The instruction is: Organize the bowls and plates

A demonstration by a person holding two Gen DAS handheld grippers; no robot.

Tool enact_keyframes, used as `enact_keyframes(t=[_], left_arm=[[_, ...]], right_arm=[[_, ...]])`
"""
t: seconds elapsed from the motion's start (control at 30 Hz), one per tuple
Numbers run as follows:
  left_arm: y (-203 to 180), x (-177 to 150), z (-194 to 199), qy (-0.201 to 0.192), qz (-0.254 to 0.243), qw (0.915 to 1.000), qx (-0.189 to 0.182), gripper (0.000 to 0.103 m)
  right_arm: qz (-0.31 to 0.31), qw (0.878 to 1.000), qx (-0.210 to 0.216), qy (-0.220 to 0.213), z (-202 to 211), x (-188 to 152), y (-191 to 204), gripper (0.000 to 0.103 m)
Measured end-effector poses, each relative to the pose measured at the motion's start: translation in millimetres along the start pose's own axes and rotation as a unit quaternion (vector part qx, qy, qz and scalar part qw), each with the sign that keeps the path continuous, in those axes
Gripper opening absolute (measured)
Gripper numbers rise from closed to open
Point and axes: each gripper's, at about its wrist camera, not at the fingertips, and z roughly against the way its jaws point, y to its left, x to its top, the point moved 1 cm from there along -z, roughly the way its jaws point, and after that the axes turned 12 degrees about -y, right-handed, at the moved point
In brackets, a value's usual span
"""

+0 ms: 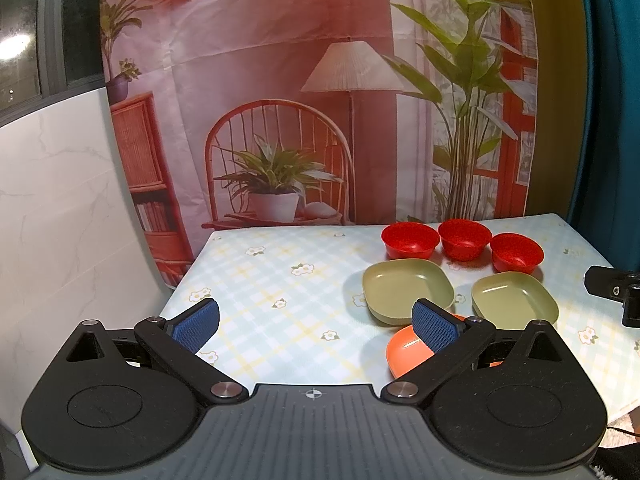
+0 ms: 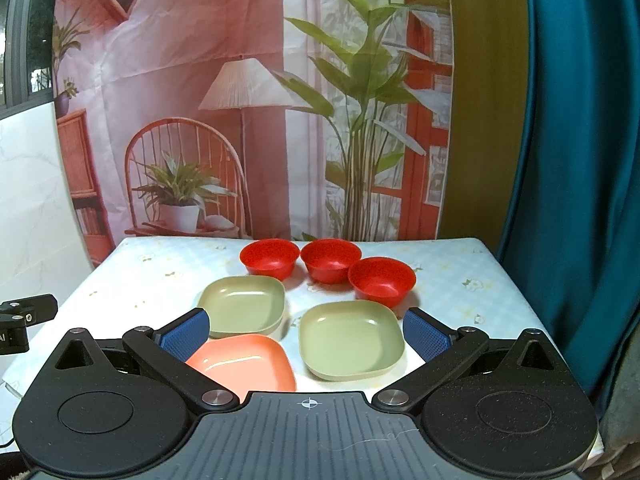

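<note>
The left gripper (image 1: 316,326) is on the left side, above a bare part of the table (image 1: 260,280). Its blue fingers (image 1: 198,324) are spread wide and hold nothing. The cloth on the table has checks and little flowers.

Next come the dishes. At the far side stand three red bowls in a row: the left red bowl (image 2: 270,258), the middle red bowl (image 2: 331,260) and the right red bowl (image 2: 382,280). They sit close together, and I cannot tell if they touch.

Nearer than the bowls are the plates. The left green plate (image 2: 244,304) is just past the orange plate (image 2: 244,364), which is the nearest dish. The two look like they touch at the edge. The right green plate (image 2: 350,338) sits just beside them, with a small gap of cloth between.

The right gripper (image 2: 306,334) is on the right, over the near plates. Its blue fingers (image 2: 426,338) are wide apart too, and they hold nothing. The right green plate shows between them.

Behind the table hangs a picture cloth (image 2: 240,80) with a lamp, a chair and plants. A blue curtain (image 2: 580,160) hangs at the far right.
</note>
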Motion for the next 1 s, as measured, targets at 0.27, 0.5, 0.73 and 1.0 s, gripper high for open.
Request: enact_keyframes(t=[0.27, 0.5, 0.73, 1.0], left_arm=[[3, 0, 1, -0.003, 0.007, 1.0, 0.003, 0.103], [3, 0, 0, -0.001, 0.009, 1.0, 0.003, 0.103], [4, -1, -1, 0.002, 0.012, 0.9999, 0.003, 0.103], [3, -3, -3, 0.008, 0.014, 0.9999, 0.001, 0.103]], right_arm=[[0.003, 1.0, -0.001, -0.005, 4, 11, -3, 0.103], [0.004, 1.0, 0.0, -0.007, 3, 10, -3, 0.103], [0.004, 1.0, -0.001, -0.006, 4, 9, -3, 0.103], [0.0, 1.0, 0.004, -0.005, 2, 8, -2, 0.103]])
